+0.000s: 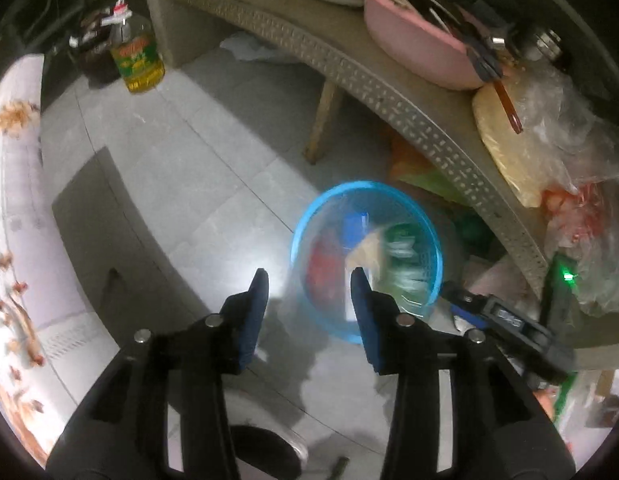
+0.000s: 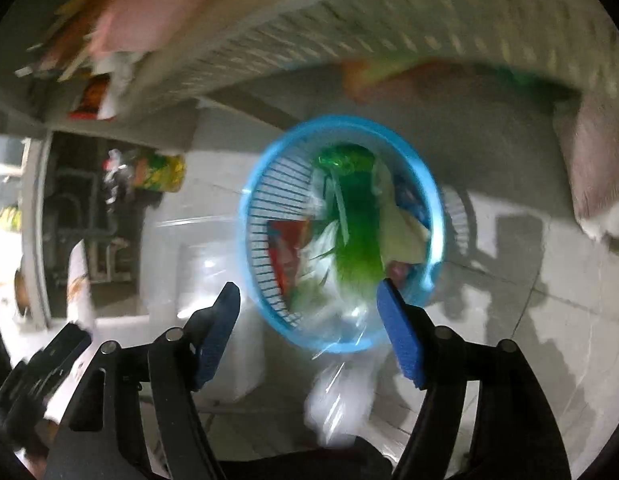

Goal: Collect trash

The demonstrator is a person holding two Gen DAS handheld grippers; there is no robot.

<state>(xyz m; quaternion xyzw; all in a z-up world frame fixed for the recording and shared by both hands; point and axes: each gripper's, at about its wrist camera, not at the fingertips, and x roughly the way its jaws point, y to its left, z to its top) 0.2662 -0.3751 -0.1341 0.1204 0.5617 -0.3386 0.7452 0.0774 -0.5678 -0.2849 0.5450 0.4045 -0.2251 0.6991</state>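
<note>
A blue plastic basket [image 1: 309, 216] stands on the tiled floor beside the table and holds trash: red, blue, green and white wrappers. My left gripper [image 1: 309, 284] is open and empty above the basket's near rim. In the right wrist view the same basket [image 2: 253, 208] shows tilted and blurred, with a green wrapper [image 2: 355, 220] inside. My right gripper [image 2: 307, 296] is open, its jaws wide, just above the basket's near rim. A crumpled clear plastic piece [image 2: 337, 396] lies blurred below the right jaws; whether it is falling or lying on the floor I cannot tell.
A woven beige table [image 1: 393, 96] carries a pink basin [image 1: 421, 52], plates and plastic bags [image 1: 581, 184]. An oil bottle [image 1: 139, 60] stands on the floor at the far left. A grey cabinet [image 1: 109, 236] is at the left. The right gripper's body [image 1: 505, 328] shows at the right.
</note>
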